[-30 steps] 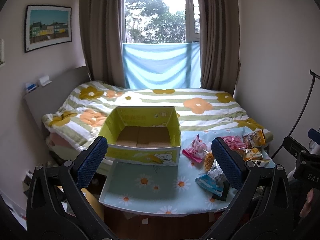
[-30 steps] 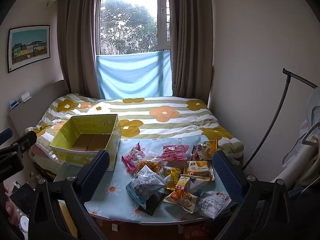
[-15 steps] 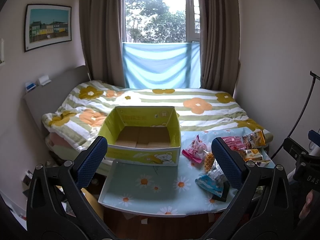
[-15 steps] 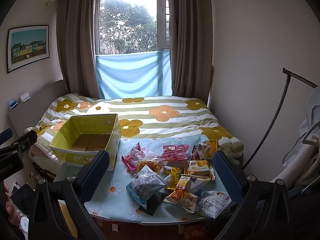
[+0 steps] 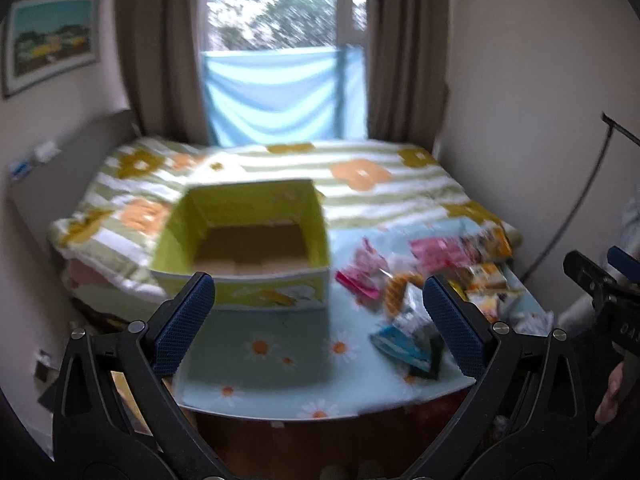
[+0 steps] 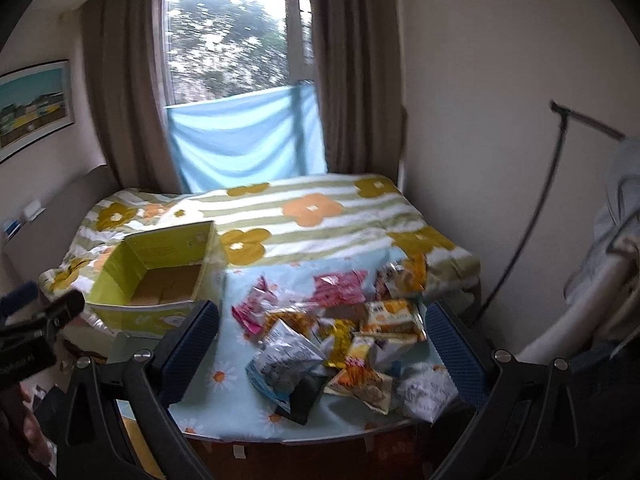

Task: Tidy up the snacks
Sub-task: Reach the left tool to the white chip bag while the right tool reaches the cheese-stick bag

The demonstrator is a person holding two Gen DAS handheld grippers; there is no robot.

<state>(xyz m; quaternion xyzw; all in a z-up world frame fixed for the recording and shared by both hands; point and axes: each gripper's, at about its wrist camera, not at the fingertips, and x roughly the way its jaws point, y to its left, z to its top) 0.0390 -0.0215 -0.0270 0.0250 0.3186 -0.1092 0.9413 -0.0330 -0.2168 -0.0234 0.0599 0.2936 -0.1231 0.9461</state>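
Views nearer the table (image 5: 256,364) than before

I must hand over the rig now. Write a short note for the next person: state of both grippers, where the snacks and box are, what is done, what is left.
Left gripper: open, empty, held short of the table.
Right gripper: open, empty, facing the snack pile.
Yellow-green box: on the table's left side, open; only its cardboard bottom shows inside.
Snack packets: loose heap on the daisy tablecloth, right of the box.
Done: nothing packed yet.
Left: every packet must go into the box.
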